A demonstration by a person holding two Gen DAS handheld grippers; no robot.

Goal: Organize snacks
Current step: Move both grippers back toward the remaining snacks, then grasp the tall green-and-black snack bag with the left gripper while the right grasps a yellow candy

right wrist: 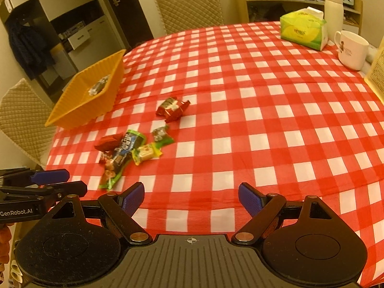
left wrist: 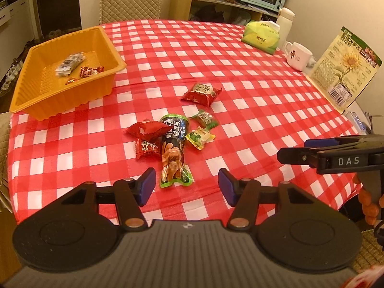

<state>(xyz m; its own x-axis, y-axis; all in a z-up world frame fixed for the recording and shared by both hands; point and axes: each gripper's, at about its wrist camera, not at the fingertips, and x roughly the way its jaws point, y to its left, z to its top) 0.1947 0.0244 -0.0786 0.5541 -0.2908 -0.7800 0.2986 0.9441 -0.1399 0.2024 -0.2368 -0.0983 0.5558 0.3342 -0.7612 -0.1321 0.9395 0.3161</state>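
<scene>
Ribbed plastic tray (left wrist: 72, 96), glossy wrappers (left wrist: 174, 148)

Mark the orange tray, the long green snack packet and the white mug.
orange tray (left wrist: 72, 100): left wrist view, on its bare front wall.
long green snack packet (left wrist: 173, 151): left wrist view, on the packet's middle.
white mug (right wrist: 352, 50): right wrist view, on the mug's side wall.

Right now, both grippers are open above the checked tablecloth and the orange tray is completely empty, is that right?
Not quite: the orange tray is not empty. The left wrist view shows a few wrapped snacks already in it. The rest holds: the left gripper and right gripper are both open above the checked tablecloth.
</scene>
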